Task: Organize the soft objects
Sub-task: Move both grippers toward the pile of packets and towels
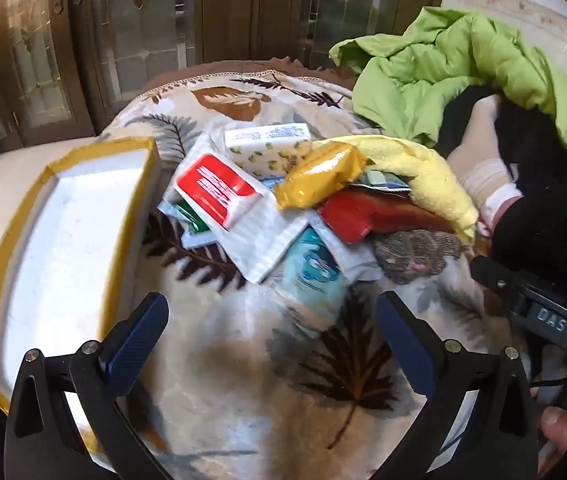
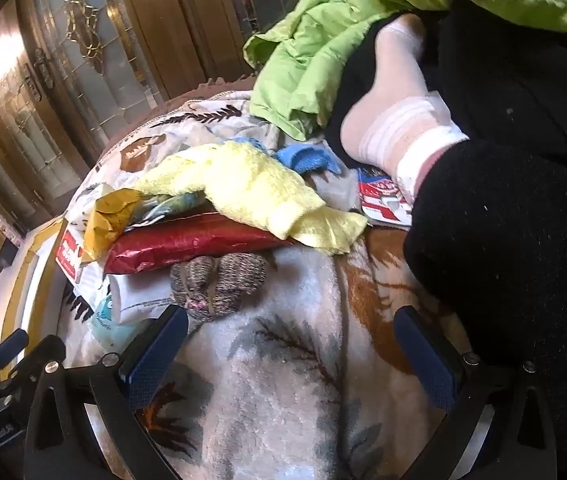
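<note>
A heap of soft packets and cloths lies on a leaf-patterned blanket [image 1: 243,360]. It holds a red-and-white tissue pack [image 1: 217,190], a lemon-print pack [image 1: 267,148], a mustard pouch [image 1: 319,178], a red pouch [image 2: 195,246], a blue pack [image 1: 313,272], a yellow towel [image 2: 251,192], a blue cloth [image 2: 307,160] and a grey-brown knitted roll [image 2: 217,282]. My left gripper [image 1: 271,312] hangs open just short of the blue pack. My right gripper [image 2: 291,328] is open too, its left finger beside the knitted roll. Neither holds anything.
A white box with a yellow rim [image 1: 63,240] stands to the left of the heap. A green jacket [image 1: 463,72] lies at the back right. A person's socked foot [image 2: 391,120] and black trouser leg [image 2: 523,260] rest at the right. Wooden glass-panelled doors stand behind.
</note>
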Demonstrator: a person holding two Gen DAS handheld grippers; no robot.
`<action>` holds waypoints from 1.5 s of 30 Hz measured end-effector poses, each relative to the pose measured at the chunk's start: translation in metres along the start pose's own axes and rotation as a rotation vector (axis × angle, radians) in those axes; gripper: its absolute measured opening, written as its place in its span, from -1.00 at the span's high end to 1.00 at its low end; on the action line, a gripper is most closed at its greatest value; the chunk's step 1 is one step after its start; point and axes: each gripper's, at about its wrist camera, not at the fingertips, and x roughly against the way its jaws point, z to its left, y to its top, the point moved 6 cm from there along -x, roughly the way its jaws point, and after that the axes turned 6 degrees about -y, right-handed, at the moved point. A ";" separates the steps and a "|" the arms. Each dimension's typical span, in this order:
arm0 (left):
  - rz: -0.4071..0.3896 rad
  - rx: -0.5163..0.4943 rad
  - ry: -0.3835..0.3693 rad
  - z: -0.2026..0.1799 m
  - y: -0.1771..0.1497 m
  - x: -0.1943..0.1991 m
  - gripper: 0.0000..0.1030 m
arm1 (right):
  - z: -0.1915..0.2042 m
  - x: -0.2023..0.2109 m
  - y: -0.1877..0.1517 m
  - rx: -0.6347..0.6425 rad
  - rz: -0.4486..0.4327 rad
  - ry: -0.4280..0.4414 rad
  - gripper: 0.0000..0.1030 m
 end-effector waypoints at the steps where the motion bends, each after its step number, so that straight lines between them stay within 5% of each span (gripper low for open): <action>1: -0.015 -0.010 0.006 0.003 0.005 0.002 -1.00 | 0.003 0.002 0.002 0.010 -0.005 0.005 -1.00; 7: -0.047 -0.075 0.080 0.027 0.047 -0.003 -1.00 | 0.041 0.016 0.024 0.140 -0.027 0.110 -1.00; 18: -0.063 -0.138 -0.002 0.044 0.103 -0.030 -1.00 | 0.099 -0.004 0.059 0.229 0.020 0.196 -1.00; 45: -0.067 -0.192 0.046 0.038 0.114 -0.043 -1.00 | 0.120 -0.013 0.061 0.269 0.032 0.180 -1.00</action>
